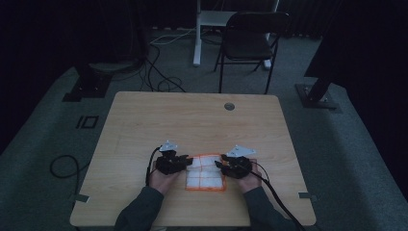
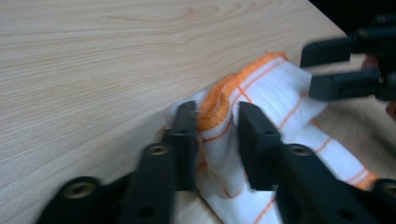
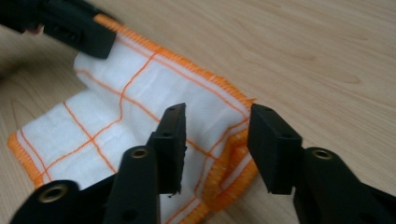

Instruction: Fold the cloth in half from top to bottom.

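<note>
The white cloth w/ orange grid lies flat on the table near the person's edge, directly btwn the two grippers, its far edge running left–right from one to the other. Left gripper straddles the far-left corner, jaws part-closed w/ bunched hem between them (looks pinched, not fully clamped). Right gripper sits over the far-right corner, jaws spread, folded hem lying in the gap, not yet gripped. Judgement: right side needs to close before any lift.

high view dim & murky w/ black edges; both gripper views bright, near parts blurred.
</note>
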Available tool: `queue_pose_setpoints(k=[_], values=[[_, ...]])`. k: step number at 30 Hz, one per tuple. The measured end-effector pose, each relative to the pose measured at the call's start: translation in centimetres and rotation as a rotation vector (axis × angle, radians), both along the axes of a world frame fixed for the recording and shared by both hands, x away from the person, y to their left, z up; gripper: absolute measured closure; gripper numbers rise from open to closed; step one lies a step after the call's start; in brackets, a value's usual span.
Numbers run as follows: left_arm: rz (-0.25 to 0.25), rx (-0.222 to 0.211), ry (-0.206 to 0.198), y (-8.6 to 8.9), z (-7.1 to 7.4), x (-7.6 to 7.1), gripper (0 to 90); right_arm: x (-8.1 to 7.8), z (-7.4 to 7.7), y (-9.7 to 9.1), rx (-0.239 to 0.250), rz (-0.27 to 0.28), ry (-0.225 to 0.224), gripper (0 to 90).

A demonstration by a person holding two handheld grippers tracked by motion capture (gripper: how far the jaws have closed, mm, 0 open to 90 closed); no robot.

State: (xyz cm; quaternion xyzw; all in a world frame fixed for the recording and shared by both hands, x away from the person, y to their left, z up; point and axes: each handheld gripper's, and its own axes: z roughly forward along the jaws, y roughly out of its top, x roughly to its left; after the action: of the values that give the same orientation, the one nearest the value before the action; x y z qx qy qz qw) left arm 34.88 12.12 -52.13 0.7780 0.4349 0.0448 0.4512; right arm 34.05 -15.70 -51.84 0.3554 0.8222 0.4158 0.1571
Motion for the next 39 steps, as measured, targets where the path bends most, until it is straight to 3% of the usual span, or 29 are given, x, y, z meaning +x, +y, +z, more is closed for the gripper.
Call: queue_pose_setpoints(k=[3,8,21,26,28,34,39], values=[[-0.034,0.016,-0.034,-0.4,0.4,-0.7,77.3,0.2,0.3,-0.3,0.011,-0.011,-0.002,53.6],[-0.085,0.037,-0.06,-0.9,0.5,-1.8,77.6,0.3,0.7,-0.7,0.028,-0.016,-0.001,49.2],[-0.128,0.042,-0.052,-0.3,-1.2,-3.6,75.7,0.4,0.9,-0.2,0.027,0.008,0.009,46.9],[-0.129,0.051,-0.051,-0.3,-1.6,-4.3,75.0,0.5,0.4,0.1,0.011,0.047,0.045,45.6],[-0.133,0.055,-0.056,-0.3,-1.6,-4.5,73.7,0.6,0.1,0.3,0.014,0.052,0.063,46.7],[-0.158,0.049,-0.064,-0.4,-1.2,-5.3,69.3,0.5,-0.1,0.5,0.016,0.088,0.085,61.3],[-0.182,0.042,-0.079,-0.6,-0.9,-5.9,67.8,0.2,0.1,0.5,0.02,0.093,0.074,57.9]])
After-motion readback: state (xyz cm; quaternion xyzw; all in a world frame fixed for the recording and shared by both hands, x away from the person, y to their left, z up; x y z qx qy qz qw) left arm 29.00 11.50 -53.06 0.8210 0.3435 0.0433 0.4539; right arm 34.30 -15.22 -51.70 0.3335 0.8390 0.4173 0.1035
